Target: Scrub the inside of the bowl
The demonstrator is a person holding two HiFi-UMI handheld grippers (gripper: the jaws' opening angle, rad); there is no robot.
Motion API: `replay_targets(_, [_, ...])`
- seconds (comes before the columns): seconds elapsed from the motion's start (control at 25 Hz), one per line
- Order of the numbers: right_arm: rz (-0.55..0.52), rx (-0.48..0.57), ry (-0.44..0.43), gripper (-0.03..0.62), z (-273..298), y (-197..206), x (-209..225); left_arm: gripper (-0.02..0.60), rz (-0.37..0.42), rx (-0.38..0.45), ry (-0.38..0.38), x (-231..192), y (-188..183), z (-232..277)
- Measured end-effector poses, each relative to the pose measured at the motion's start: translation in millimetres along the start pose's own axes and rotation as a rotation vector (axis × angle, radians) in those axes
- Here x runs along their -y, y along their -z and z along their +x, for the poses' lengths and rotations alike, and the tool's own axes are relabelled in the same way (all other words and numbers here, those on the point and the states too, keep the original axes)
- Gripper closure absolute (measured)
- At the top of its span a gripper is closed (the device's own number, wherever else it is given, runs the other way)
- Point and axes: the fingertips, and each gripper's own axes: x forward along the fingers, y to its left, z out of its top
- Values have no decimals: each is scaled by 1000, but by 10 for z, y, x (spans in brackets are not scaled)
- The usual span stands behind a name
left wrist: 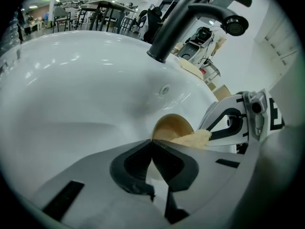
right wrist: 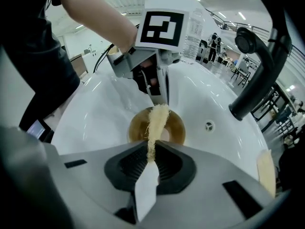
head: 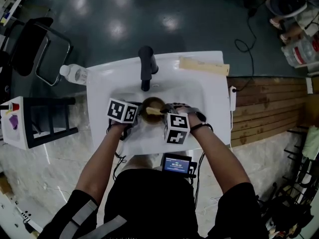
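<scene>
Right hand-held gripper (right wrist: 151, 149): clamped on a fibrous scrub pad (right wrist: 156, 123), whose tip is laid inside the bowl (right wrist: 177, 128).
Left hand-held gripper (left wrist: 152, 144): closed narrow at the bowl's rim, apparently pinching it.
Bowl: seated in the sink (head: 104, 83) basin, below the faucet (head: 146, 63).
Risk: the bowl may be skidded if the thin rim pinch slips; the limp pad may be folded aside.
Surface: white, glossy, smooth.
Room: bottle (head: 75, 73) at the sink's edge; dark shiny floor (head: 124, 14) beyond.
</scene>
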Motion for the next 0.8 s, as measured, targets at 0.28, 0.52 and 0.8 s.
replay_targets(0.28, [83, -35, 69, 551, -14, 105, 244, 571, 23, -1, 10, 79, -8, 6])
replay_targets(0.52, [178, -96, 177, 551, 49, 126, 490, 571, 20, 8, 24, 161, -42, 38])
replay_targets(0.8, [236, -110, 206, 551, 187, 67, 530, 571, 21, 11, 34, 207, -54, 64])
